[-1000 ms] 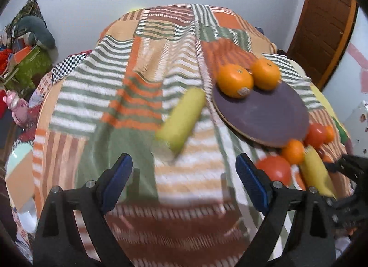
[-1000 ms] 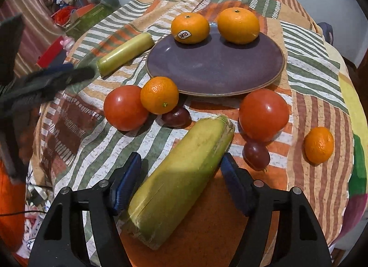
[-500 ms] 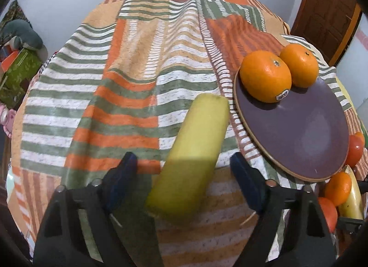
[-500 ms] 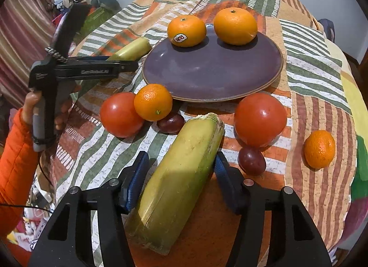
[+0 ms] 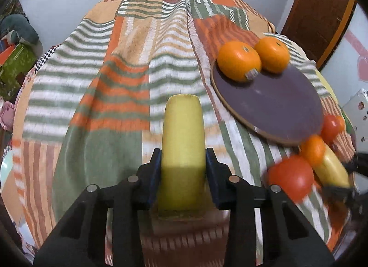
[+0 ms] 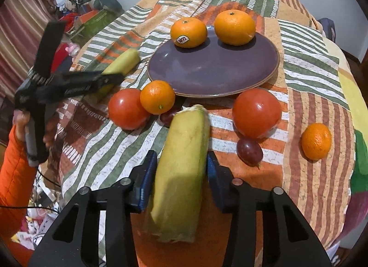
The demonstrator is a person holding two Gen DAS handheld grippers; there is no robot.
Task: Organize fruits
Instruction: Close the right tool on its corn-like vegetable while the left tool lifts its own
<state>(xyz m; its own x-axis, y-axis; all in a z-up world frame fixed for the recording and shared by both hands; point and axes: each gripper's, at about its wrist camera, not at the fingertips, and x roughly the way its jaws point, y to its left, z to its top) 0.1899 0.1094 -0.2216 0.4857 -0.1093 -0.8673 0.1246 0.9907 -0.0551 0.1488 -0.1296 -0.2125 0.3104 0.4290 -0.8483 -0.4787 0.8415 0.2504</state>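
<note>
My left gripper [image 5: 182, 172] is shut on a yellow-green corn cob [image 5: 182, 142] lying on the striped cloth; it also shows in the right wrist view [image 6: 124, 63]. My right gripper [image 6: 181, 175] has its pads against a second, larger corn cob [image 6: 181, 163] near the table's front. A purple plate [image 6: 214, 71] holds two oranges [image 6: 188, 32] [image 6: 234, 27] at its far edge. Two tomatoes [image 6: 127, 108] [image 6: 256, 113], two small oranges [image 6: 157, 96] [image 6: 316, 141] and two dark plums [image 6: 249, 150] lie in front of the plate.
The table is covered with a patchwork striped cloth [image 5: 110, 87] that drops off at the edges. A wooden door [image 5: 319, 11] stands at the far right. Clutter and bags [image 6: 92, 11] sit on the floor to the left.
My left gripper closed in on the smaller corn cob and now grips it. My right gripper narrowed around the larger corn cob until its pads touch it.
</note>
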